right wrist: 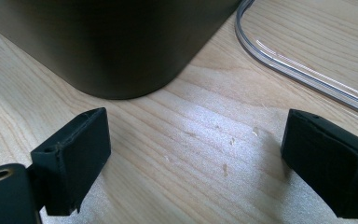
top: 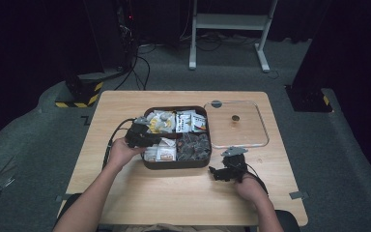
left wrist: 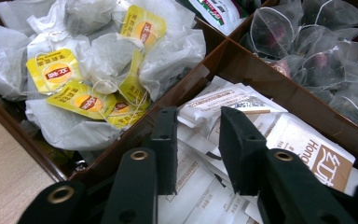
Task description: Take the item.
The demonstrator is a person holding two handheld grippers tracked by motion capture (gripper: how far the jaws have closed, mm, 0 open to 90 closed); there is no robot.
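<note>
A dark brown box (top: 176, 165) with four compartments stands at the middle of the table. My left gripper (top: 142, 134) reaches in over its left side. In the left gripper view its jaws (left wrist: 200, 135) stand a narrow gap apart above flat white sachets (left wrist: 242, 100) in one compartment, and sachets lie in the gap below the tips. Paper tea bags with yellow tags (left wrist: 98, 60) fill the compartment to the left, and clear pyramid bags (left wrist: 307, 46) the one beyond. My right gripper (top: 222, 171) (right wrist: 191, 158) rests open on the bare table by the box's near right corner (right wrist: 112, 46).
A clear lid (top: 256, 141) with a small round knob lies flat to the right of the box; its rim (right wrist: 298, 70) runs just beyond the right gripper. A fourth compartment holds printed packets (top: 192, 122). Bare wood stretches along the table's front.
</note>
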